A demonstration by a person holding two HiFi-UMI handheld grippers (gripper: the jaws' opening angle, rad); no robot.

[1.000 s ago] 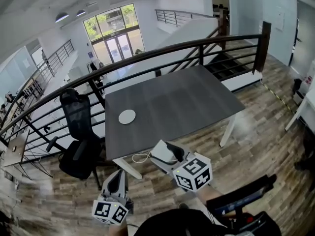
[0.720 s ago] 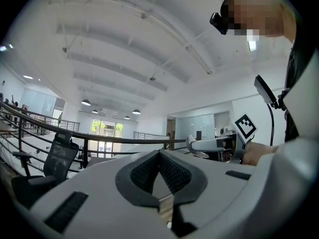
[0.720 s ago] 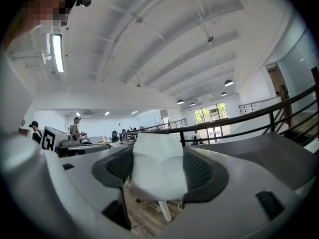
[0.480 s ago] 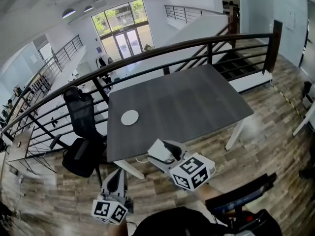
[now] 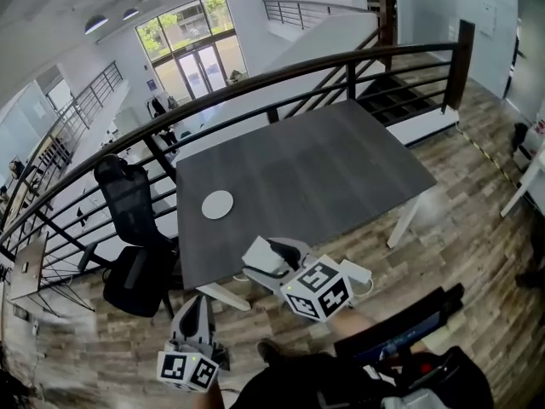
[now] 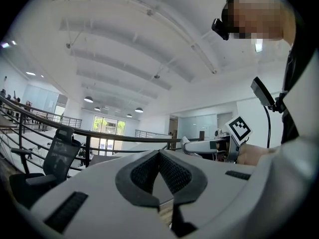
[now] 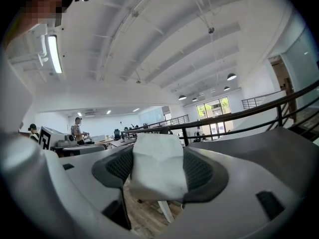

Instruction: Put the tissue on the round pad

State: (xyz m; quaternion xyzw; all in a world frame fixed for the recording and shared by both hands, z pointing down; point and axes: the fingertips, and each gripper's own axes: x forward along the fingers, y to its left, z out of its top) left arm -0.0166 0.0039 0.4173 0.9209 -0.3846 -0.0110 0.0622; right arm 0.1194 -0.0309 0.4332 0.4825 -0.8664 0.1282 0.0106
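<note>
A white round pad point(image 5: 217, 204) lies near the left edge of the dark grey table point(image 5: 324, 173). My right gripper point(image 5: 269, 259) hovers just off the table's near edge, below and right of the pad, shut on a folded white tissue point(image 5: 259, 258). In the right gripper view the tissue point(image 7: 157, 172) fills the gap between the dark pads point(image 7: 202, 172) of that gripper point(image 7: 158, 159). My left gripper point(image 5: 198, 303) hangs lower, over the wooden floor left of the right one. In its own view it point(image 6: 159, 154) is shut with nothing between the jaws.
A black office chair point(image 5: 129, 201) stands at the table's left side. A dark railing point(image 5: 281, 77) runs behind the table, with a stairwell beyond. White table legs point(image 5: 404, 219) show at the right corner. A white cable point(image 5: 361, 274) trails from the right gripper.
The head view has shifted a little. My right gripper with the tissue sits slightly further left and lower in the picture; the left gripper has barely moved. The pad stays where it was.
</note>
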